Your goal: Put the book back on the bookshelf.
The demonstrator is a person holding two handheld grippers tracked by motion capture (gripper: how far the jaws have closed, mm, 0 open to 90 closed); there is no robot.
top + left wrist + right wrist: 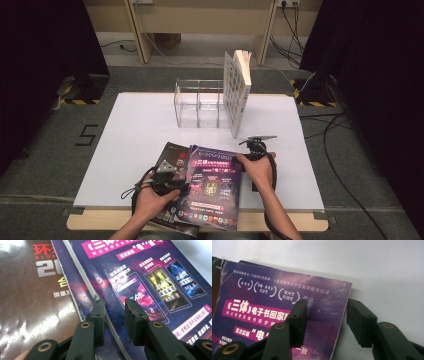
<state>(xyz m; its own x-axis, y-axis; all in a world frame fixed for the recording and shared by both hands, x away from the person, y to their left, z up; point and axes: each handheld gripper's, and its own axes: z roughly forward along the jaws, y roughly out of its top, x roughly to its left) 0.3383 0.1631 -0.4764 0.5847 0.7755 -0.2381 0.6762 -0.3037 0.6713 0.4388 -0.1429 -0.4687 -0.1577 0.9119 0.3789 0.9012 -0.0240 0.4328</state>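
While scanning down from the high view, spotted the purple book point(212, 187) lying flat at the near edge of the white bench point(140, 130), cover up and partly overlapping a dark brown magazine point(172, 155) tucked under its left side. Caught the left tongs point(181, 188) at that left edge, gripped in the left hand point(150, 200), and the right tongs point(246, 156) up at the far right corner, gripped in the right hand point(260, 170). Switched to the left gripper view: found the left tongs point(113, 307) spread, straddling the long edge of the purple book point(150, 277), one jaw on the side of the brown magazine point(25, 302), the other above the printed cover, pads clamping nothing. Over to the right gripper view: saw the right tongs point(325, 308) spread wide as well, one jaw above the cover of the purple book point(274, 302), the other out past the book's edge above bare bench point(387, 265), again pinching nothing. Farther back on the bench, picked out a clear compartmented organiser point(197, 107), well apart from both hands, with a second book point(236, 92) standing on end and tilted against its right side.
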